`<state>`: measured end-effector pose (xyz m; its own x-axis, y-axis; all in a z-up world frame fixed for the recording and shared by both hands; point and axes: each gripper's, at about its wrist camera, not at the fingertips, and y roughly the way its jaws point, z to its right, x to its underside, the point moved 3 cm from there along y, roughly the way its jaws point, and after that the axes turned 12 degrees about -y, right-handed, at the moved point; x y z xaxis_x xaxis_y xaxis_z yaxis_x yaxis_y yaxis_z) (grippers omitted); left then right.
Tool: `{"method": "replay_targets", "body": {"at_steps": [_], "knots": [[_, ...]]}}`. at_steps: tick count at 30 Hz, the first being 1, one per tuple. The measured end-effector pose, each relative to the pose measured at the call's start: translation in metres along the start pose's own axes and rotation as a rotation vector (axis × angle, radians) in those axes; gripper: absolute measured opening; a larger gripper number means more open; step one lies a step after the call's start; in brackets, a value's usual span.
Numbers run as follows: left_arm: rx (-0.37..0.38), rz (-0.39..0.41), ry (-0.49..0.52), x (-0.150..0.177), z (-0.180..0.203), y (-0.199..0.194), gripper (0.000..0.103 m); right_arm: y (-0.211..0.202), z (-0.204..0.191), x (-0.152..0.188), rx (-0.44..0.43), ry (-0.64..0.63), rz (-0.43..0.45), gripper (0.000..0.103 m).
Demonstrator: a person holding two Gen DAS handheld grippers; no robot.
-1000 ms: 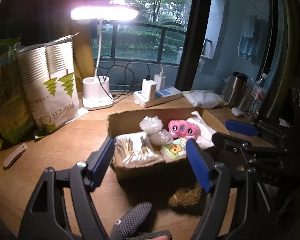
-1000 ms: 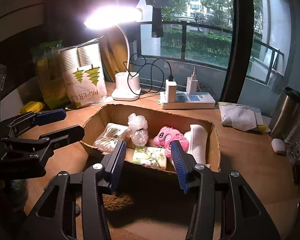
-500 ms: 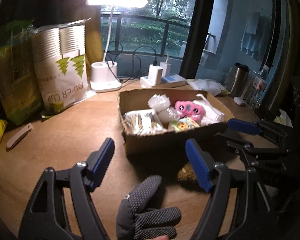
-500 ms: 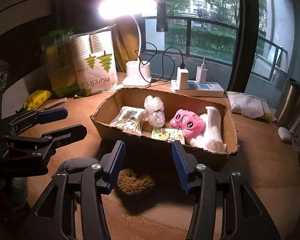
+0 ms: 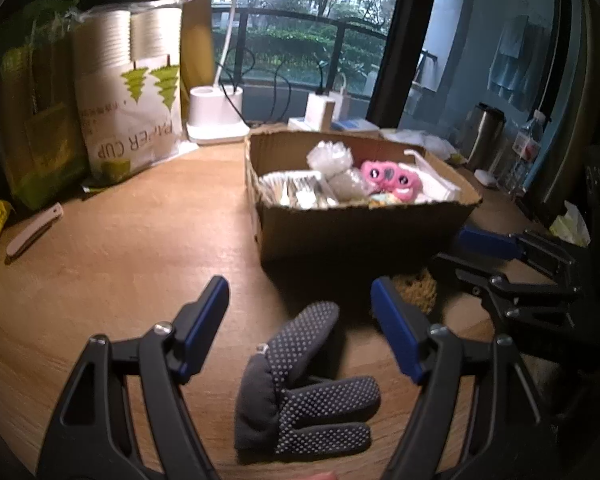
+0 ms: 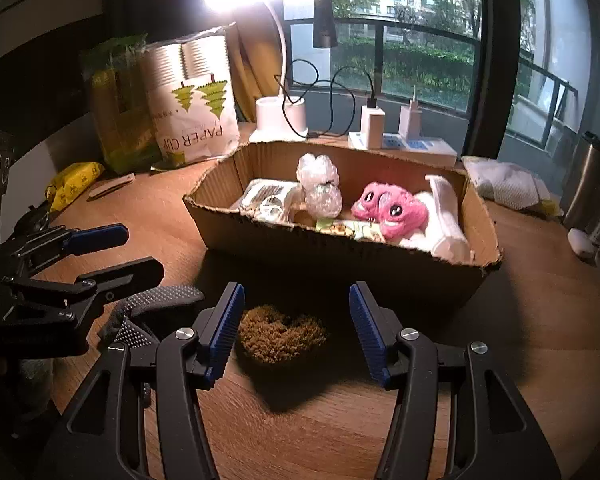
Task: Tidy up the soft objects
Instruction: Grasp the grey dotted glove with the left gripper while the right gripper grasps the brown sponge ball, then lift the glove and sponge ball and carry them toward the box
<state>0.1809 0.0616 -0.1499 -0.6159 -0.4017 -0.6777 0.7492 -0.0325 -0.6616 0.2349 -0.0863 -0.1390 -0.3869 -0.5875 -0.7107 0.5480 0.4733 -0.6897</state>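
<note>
A grey dotted glove (image 5: 300,384) lay on the bench (image 5: 132,264) before the cardboard box (image 5: 356,232) — the left gripper (image 5: 300,320) hung over it, jaws apart. The right gripper (image 6: 296,328), its jaws just opening, stood apart over a brown fuzzy scrubber (image 6: 280,338).

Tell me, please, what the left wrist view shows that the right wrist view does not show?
Only the left wrist view shows the whole grey dotted glove, lying flat between the open left tongs, and a water bottle at the far right. Only the right wrist view shows the brown fuzzy pad in full, between the open right tongs, which have just been opening. Both show the cardboard box, the pink plush and the paper cup bag.
</note>
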Motion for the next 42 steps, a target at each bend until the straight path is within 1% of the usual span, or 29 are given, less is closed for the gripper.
{"method": "replay_targets", "body": {"at_steps": [11, 18, 21, 23, 29, 33, 34, 35, 36, 38, 39, 41, 42], "knots": [[-0.046, -0.100, -0.009, 0.020, -0.009, 0.024, 0.075, 0.022, 0.001, 0.008, -0.020, 0.021, -0.040, 0.058], [-0.060, -0.141, -0.020, 0.030, -0.015, 0.032, 0.075, 0.035, 0.000, 0.012, -0.044, 0.030, -0.070, 0.058], [-0.071, -0.138, 0.004, 0.032, -0.013, 0.032, 0.075, 0.040, -0.002, 0.013, -0.055, 0.033, -0.077, 0.058], [-0.080, -0.141, 0.024, 0.033, -0.012, 0.033, 0.075, 0.043, -0.002, 0.013, -0.057, 0.034, -0.082, 0.063], [-0.111, -0.144, 0.088, 0.038, -0.003, 0.035, 0.075, 0.049, -0.003, 0.015, -0.077, 0.048, -0.089, 0.064], [-0.115, -0.144, 0.106, 0.040, 0.000, 0.036, 0.075, 0.048, -0.005, 0.015, -0.080, 0.033, -0.093, 0.064], [-0.115, -0.145, 0.112, 0.040, 0.000, 0.036, 0.074, 0.047, -0.005, 0.016, -0.082, 0.032, -0.093, 0.062], [-0.116, -0.146, 0.119, 0.041, 0.001, 0.036, 0.074, 0.047, -0.006, 0.016, -0.087, 0.029, -0.093, 0.056], [-0.113, -0.147, 0.125, 0.042, 0.003, 0.036, 0.073, 0.047, -0.007, 0.016, -0.094, 0.026, -0.093, 0.054], [-0.122, -0.136, 0.142, 0.043, 0.004, 0.034, 0.059, 0.045, -0.009, 0.016, -0.094, 0.016, -0.090, 0.051], [-0.123, -0.134, 0.148, 0.044, 0.006, 0.034, 0.057, 0.045, -0.010, 0.016, -0.095, 0.013, -0.087, 0.050], [-0.113, -0.134, 0.160, 0.044, 0.008, 0.034, 0.047, 0.042, -0.010, 0.016, -0.096, 0.009, -0.081, 0.047], [-0.109, -0.134, 0.162, 0.045, 0.009, 0.033, 0.045, 0.041, -0.010, 0.017, -0.097, 0.009, -0.077, 0.046]]}}
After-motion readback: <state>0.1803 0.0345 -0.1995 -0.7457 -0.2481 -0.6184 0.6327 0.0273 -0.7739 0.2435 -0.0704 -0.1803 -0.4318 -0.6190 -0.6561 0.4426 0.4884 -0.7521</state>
